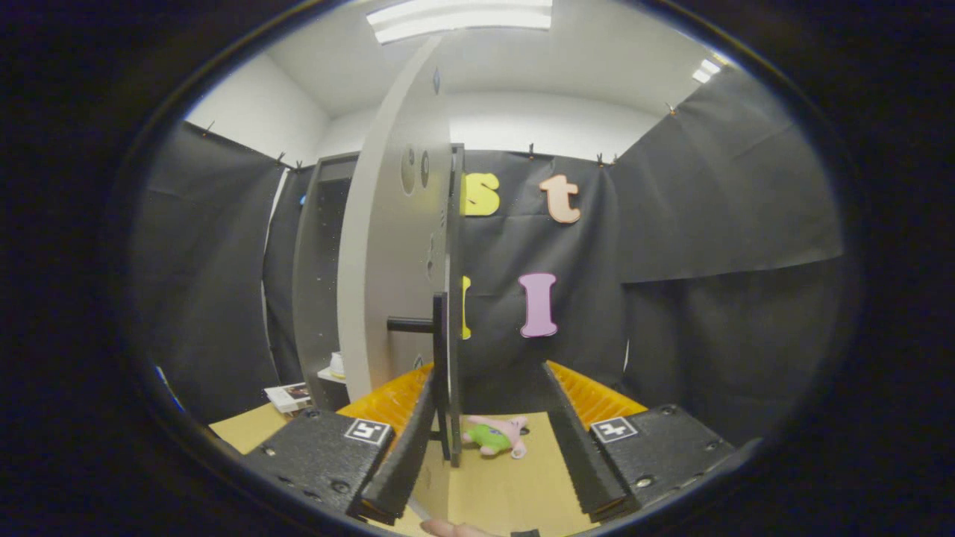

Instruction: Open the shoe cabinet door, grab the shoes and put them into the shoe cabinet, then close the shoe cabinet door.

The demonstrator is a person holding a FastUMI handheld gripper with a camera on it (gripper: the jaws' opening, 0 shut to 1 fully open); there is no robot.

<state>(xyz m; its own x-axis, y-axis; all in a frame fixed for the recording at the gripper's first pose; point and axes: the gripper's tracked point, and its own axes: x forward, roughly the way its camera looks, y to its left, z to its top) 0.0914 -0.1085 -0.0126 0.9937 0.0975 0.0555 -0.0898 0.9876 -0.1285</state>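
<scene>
The shoe cabinet is a tall dark grey box standing beyond my left finger. Its pale grey door is swung open towards me, and I see it almost edge-on. A black bar handle runs down the door's front edge, with a short peg sticking out to the left. My gripper is open, its fingers wide apart. The door's edge and handle stand between them, close against the left finger, while the right finger is well clear. A small white object sits low inside the cabinet; I cannot tell what it is.
A pink and green plush toy lies on the tan table just beyond the door's edge, between my fingers. A booklet lies left of the cabinet's foot. Black cloth walls close the booth. A person's fingertip shows below the fingers.
</scene>
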